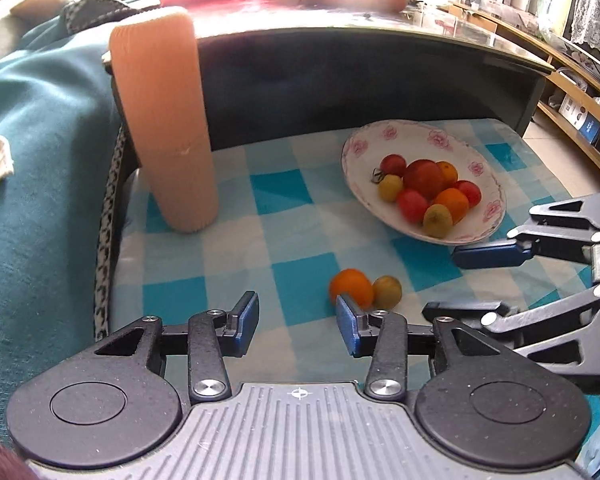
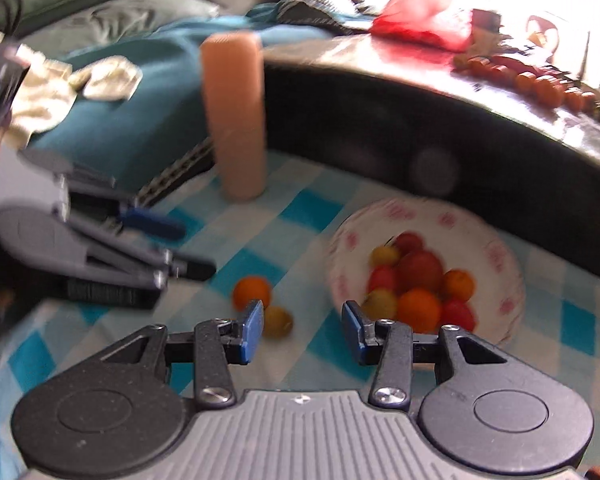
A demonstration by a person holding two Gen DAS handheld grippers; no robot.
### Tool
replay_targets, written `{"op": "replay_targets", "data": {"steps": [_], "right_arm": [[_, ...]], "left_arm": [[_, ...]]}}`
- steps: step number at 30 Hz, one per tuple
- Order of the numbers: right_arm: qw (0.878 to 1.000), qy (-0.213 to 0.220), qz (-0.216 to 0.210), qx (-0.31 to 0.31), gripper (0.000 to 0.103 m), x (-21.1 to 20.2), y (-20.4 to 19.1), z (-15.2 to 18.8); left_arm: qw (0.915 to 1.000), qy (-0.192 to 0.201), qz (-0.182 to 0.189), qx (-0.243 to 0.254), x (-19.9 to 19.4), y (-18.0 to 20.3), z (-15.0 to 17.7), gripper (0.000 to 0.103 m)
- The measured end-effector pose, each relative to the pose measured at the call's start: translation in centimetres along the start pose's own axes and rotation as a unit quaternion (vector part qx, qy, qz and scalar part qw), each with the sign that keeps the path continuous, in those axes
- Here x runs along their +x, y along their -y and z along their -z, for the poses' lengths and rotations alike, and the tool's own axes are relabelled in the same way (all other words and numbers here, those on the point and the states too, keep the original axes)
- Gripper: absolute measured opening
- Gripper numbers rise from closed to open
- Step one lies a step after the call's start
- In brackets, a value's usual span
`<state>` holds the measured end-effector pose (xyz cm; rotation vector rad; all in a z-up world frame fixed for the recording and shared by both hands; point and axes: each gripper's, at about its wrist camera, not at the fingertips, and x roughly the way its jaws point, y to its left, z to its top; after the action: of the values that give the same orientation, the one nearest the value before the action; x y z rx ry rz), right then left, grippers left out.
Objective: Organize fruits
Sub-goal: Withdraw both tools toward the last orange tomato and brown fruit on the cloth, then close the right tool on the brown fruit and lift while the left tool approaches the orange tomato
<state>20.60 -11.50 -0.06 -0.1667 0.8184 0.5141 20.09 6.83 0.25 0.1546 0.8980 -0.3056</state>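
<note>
Both of my grippers sit partly open and empty: left gripper (image 1: 298, 320) beside the loose orange fruit (image 1: 351, 288), right gripper (image 2: 303, 330) between that pair and the plate (image 2: 508, 280). Touching the orange one lies a small yellow-green fruit (image 1: 387, 292), both on the checked cloth (image 1: 228, 240), apart from the heap already plated. I judge them light, smooth, easily rolled and probably soft-skinned, though the right view is blurred. I'd pinch across the widest part, gently.

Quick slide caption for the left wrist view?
Empty left gripper nears two loose fruits beside the filled floral plate.
</note>
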Motion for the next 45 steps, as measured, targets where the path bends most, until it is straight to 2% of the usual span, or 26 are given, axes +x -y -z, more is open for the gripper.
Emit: {"op": "replay_targets", "data": {"steps": [9, 18, 20, 21, 22, 27, 32, 38, 40, 45], "right_arm": [[0.999, -0.021, -0.02, -0.043, 0.058, 2.8, -1.4, 0.9], [0.999, -0.02, -0.018, -0.029, 0.057, 6.1, -1.0, 1.1], [0.999, -0.015, -0.016, -0.036, 0.052, 6.2, -1.2, 1.5], [0.999, -0.014, -0.014, -0.035, 0.049, 6.1, -1.2, 1.6], [0.999, -0.015, -0.008, -0.032, 0.041, 6.0, -1.2, 1.6], [1.0, -0.016, 0.003, -0.017, 0.041, 5.2, -0.4, 1.6], [0.999, -0.041, 0.009, -0.032, 0.041, 3.3, -0.4, 2.7], [0.998, -0.062, 0.028, -0.014, 0.041, 0.0, 0.2, 5.1], [0.997, -0.063, 0.033, -0.005, 0.041, -1.3, 0.3, 5.7], [0.997, -0.065, 0.045, 0.008, 0.041, -3.9, -0.1, 6.9]], "left_arm": [[0.9998, 0.009, 0.017, 0.005, -0.1, 0.1, -0.1, 0.056], [0.9997, -0.001, 0.022, 0.014, 0.7, 0.2, 0.1, 0.056], [0.9996, -0.003, 0.024, 0.013, 0.9, 0.3, 0.1, 0.057], [0.9995, -0.005, 0.027, 0.013, 1.1, 0.4, 0.1, 0.057], [0.9994, -0.006, 0.03, 0.016, 1.2, 0.5, 0.2, 0.057], [0.9985, -0.013, 0.044, 0.029, 2.3, 1.6, 0.3, 0.058], [0.9977, -0.02, 0.052, 0.039, 4.3, 3.0, 0.0, 0.058], [0.9986, -0.029, 0.032, 0.032, 6.2, 3.8, 0.2, 0.048], [0.9987, -0.028, 0.033, 0.027, 6.1, 3.6, 0.3, 0.041], [0.9981, -0.036, 0.038, 0.032, 4.7, 4.1, 1.3, 0.041]]}}
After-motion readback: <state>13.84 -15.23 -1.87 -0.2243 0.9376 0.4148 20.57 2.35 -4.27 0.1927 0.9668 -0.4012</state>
